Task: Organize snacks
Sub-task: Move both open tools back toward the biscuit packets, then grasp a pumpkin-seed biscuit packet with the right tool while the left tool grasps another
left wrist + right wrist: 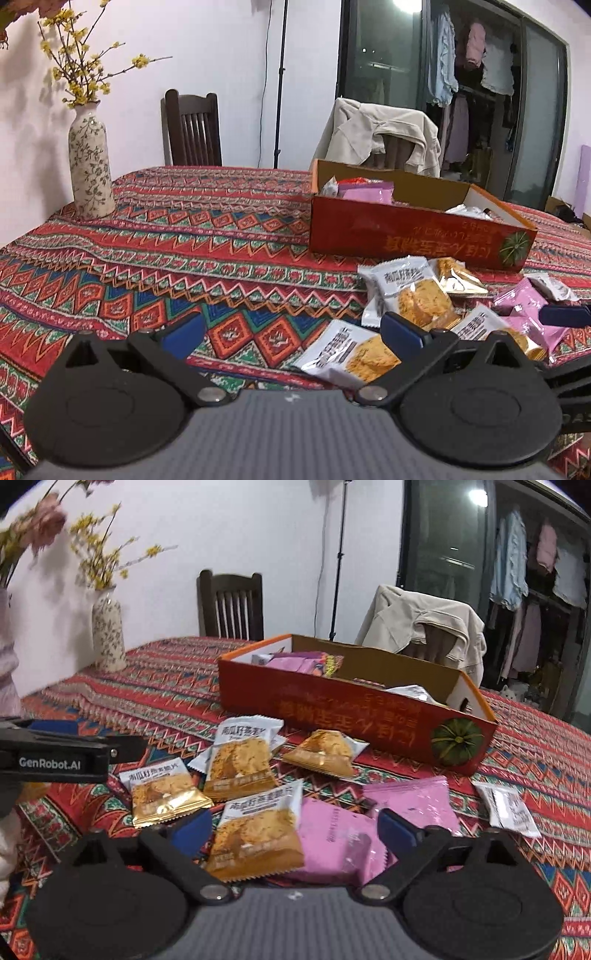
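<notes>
Snack packets (pixel 255 834) lie between the open right hand-held gripper (pixel 295 829).

— What sort of place is this?
— A home, a dining room by the look: a table (pixel 184 229) under a patterned cloth, a flowered vase (pixel 90 166) with yellow sprigs, a wooden chair (pixel 192 129).
— Anything else?
— A jacket (pixel 380 136) draped over another chair, and laundry (pixel 469 59) hanging behind glass doors, far beyond the fingers.
</notes>
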The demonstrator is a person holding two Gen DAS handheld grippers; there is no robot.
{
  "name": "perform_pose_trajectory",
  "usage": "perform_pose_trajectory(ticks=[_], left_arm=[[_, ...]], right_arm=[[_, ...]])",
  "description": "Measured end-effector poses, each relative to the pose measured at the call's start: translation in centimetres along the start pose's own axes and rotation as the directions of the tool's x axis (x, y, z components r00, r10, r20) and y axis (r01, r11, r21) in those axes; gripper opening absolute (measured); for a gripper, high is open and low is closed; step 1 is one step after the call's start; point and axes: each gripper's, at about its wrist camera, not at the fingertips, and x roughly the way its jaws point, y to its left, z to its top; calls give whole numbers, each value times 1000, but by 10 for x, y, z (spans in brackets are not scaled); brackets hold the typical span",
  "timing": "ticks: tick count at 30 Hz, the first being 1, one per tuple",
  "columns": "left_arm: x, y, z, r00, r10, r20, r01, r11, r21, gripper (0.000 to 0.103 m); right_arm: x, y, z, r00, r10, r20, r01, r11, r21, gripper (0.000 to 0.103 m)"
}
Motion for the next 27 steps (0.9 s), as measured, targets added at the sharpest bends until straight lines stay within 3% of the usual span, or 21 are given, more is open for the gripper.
perform_pose_trajectory(ticks=[2,5,11,15,27], left_arm=[[2,2,0,1000,-10,-10,10,1000,-10,103],[5,5,-1,999,-19,-25,19,999,-27,103],[7,6,-2,999,-29,-37,28,999,-39,103],[9,6,-3,999,-28,-45,27,999,-42,103],[12,6,-3,998,-10,-58,7,999,-43,103]], right_arm=[[7,8,2,1000,-4,-13,4,999,-31,90],[17,17,2,999,-13,-33,11,998,-66,76],[18,31,-5,999,-47,12,48,987,-155,56],[13,29,-7,999,-32,34,37,988,-147,42],[-6,1,-7,990,14,139,-16,1000,9,34]])
